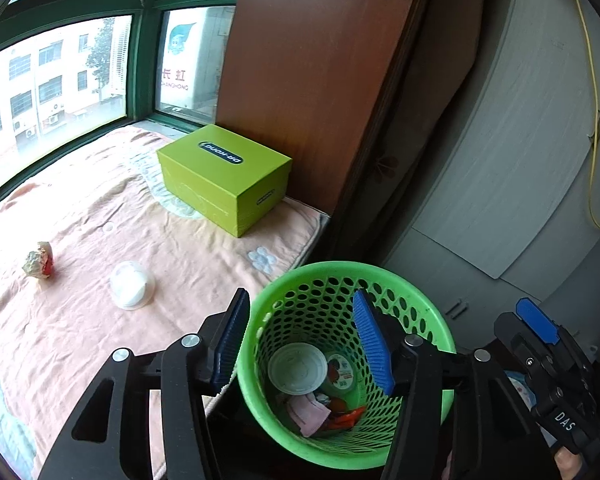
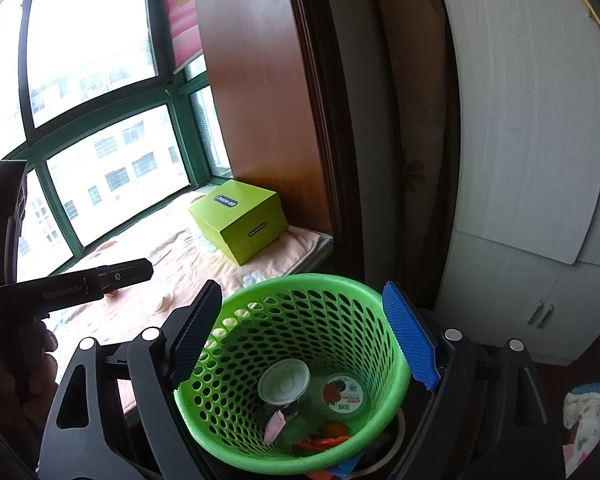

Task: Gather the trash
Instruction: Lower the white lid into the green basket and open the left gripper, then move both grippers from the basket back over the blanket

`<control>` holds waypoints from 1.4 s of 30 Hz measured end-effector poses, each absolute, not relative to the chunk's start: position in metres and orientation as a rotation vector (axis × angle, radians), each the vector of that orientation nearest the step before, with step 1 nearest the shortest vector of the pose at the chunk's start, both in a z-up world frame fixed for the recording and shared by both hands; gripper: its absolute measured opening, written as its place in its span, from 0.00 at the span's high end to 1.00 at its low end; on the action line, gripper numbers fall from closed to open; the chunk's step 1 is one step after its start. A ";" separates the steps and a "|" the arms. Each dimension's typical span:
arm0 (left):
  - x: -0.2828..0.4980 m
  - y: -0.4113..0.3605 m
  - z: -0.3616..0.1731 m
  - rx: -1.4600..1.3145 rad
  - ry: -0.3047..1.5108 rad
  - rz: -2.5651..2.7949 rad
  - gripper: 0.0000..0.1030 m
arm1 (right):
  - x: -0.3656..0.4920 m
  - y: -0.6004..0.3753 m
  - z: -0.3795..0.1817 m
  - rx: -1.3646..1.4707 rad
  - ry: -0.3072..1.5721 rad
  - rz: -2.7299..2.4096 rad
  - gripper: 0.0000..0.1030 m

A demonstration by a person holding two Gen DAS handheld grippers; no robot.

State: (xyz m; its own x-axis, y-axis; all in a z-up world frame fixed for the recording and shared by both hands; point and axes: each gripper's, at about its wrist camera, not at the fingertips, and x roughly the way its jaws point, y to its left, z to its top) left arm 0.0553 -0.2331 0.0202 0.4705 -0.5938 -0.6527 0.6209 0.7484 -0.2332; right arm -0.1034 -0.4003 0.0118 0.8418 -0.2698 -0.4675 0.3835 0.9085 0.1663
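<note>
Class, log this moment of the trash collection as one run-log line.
left claw: open, empty | right claw: open | green basket: holds trash | on blanket: clear cup, crumpled wrapper

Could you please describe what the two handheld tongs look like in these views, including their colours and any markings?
Both tongs are black plastic with round silver pivot bolts and ribbed blue pads. The left tongs show white "GenRobot.AI" lettering on the side in the right wrist view. The right tongs carry white "DAS" lettering in the left wrist view. No cables or sleeves are visible.
</note>
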 end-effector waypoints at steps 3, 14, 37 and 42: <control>0.060 -0.223 0.020 0.034 0.783 -0.713 0.45 | -0.098 -0.395 0.012 0.253 0.459 -0.333 0.19; 0.088 -0.177 0.021 0.016 0.773 -0.580 0.31 | -0.061 -0.371 0.014 0.216 0.484 -0.251 0.14; 0.178 -0.036 0.013 -0.081 0.787 -0.241 0.21 | 0.060 -0.285 -0.009 0.129 0.631 0.030 0.08; 0.192 -0.014 0.005 -0.095 0.803 -0.194 0.21 | 0.092 -0.264 -0.023 0.100 0.681 0.077 0.08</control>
State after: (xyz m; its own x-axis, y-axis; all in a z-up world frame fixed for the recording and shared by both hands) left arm 0.1918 -0.0144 0.0052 0.6783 -0.2083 -0.7047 0.1364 0.9780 -0.1579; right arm 0.0917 -0.2635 -0.0227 0.7743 0.1034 -0.6243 -0.0381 0.9924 0.1172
